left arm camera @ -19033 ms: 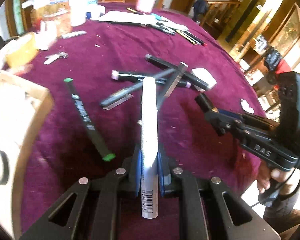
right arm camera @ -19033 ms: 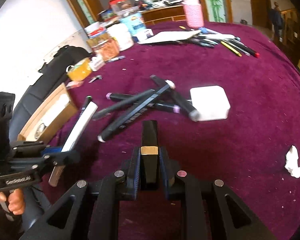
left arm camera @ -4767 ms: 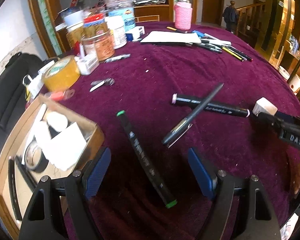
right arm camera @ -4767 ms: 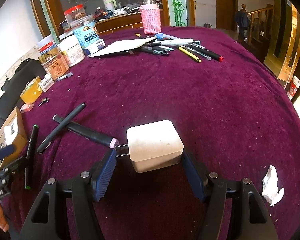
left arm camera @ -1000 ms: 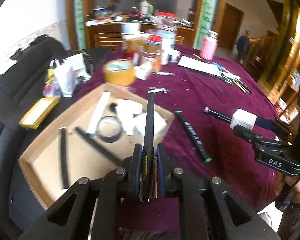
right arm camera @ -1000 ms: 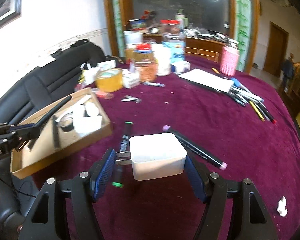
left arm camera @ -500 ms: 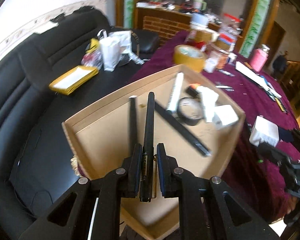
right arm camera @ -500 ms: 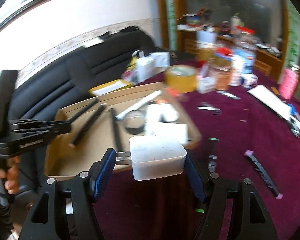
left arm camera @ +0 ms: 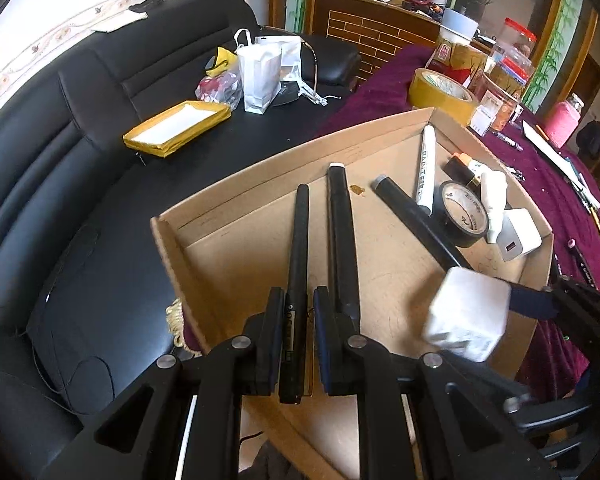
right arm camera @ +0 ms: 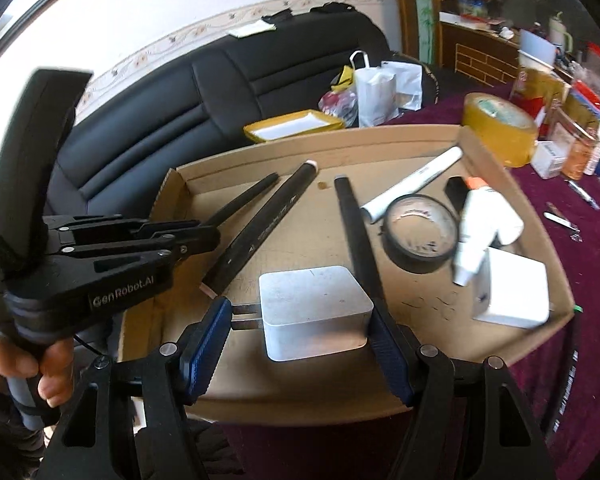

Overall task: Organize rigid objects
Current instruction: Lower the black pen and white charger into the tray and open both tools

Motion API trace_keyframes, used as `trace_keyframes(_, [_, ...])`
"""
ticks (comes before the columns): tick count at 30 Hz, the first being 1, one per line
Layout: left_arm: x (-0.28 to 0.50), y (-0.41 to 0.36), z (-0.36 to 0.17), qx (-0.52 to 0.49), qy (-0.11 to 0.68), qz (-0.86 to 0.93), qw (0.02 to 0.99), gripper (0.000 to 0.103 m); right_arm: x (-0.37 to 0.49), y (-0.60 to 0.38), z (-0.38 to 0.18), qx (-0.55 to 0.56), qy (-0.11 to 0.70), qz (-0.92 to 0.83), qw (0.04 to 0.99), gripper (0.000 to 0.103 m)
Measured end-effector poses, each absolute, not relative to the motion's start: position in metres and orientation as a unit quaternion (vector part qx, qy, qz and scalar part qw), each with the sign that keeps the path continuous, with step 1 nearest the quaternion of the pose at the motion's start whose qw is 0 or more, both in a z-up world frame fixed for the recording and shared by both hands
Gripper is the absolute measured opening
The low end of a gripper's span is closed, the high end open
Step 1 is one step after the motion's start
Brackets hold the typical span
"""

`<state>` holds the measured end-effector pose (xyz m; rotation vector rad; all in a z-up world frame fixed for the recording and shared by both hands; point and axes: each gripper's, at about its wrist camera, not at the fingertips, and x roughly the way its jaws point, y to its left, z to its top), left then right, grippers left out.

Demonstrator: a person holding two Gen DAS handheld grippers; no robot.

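Setting: purple-clothed table (left arm camera: pixel 556 208) crowded with jars and tape, a black sofa (left arm camera: pixel 80 128) beside it, and a shallow cardboard tray (left arm camera: pixel 236 196) at the table's edge.

Left wrist view, gripper: the left gripper (left arm camera: pixel 296 344) is clamped tight on a slim black pen (left arm camera: pixel 299 264), which runs straight ahead of the jaws and hangs just above the tray floor.

Left wrist view, neighbours: just to the right of the held pen lies a thicker black marker (left arm camera: pixel 342 240), nearly parallel to it. Further right are another black marker (left arm camera: pixel 416 220), a white marker (left arm camera: pixel 425 168), a black tape roll (left arm camera: pixel 462 214) and a white charger (left arm camera: pixel 518 234) in the tray's far corner.

Left wrist view, other hand: to the right, the right gripper (left arm camera: pixel 466 320) carries a white adapter (left arm camera: pixel 466 316) over the tray's near side.

Right wrist view, gripper: the right gripper's pads press the adapter (right arm camera: pixel 314 306) from both sides, the left pad bearing on its metal prongs. The block hangs above the tray (right arm camera: pixel 300 140) floor.

Right wrist view, other hand: the left gripper (right arm camera: pixel 216 236) sits to the left, with a bare hand (right arm camera: pixel 24 372) on its handle.

Handling, pen: probably light, stiff and smooth. A mid-barrel grip suits it, since it could roll once freed.

Handling, adapter: likely a hard, slick, fairly dense shell. Gripping the flat sides looks safer than the prongs.
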<state>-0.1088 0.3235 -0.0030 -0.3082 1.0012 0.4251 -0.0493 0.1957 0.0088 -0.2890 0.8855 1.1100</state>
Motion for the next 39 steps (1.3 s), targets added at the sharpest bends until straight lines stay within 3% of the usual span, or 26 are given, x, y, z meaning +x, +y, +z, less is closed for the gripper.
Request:
trace_keyframes(25, [-0.096,0.317,-0.009,-0.123,0.479,0.227,0.839,0.017,-0.033,0.193,-0.006,-0.15,0.417,0.484,0.755,0.074])
trace_keyframes(30, [-0.099,0.313,-0.005,-0.115,0.474,0.232,0.842,0.037,-0.036,0.186,0.002,-0.139,0.415,0.486,0.756,0.076])
trace_keyframes(32, [-0.099,0.311,-0.001,-0.112,0.469,0.238,0.843,0.052,-0.039,0.181,0.008,-0.135,0.408,0.489,0.759,0.079])
trace_keyframes(39, [-0.106,0.297,0.022,-0.111,0.44,0.238,0.859,0.066,-0.047,0.135,0.03,-0.103,0.381,0.489,0.778,0.093])
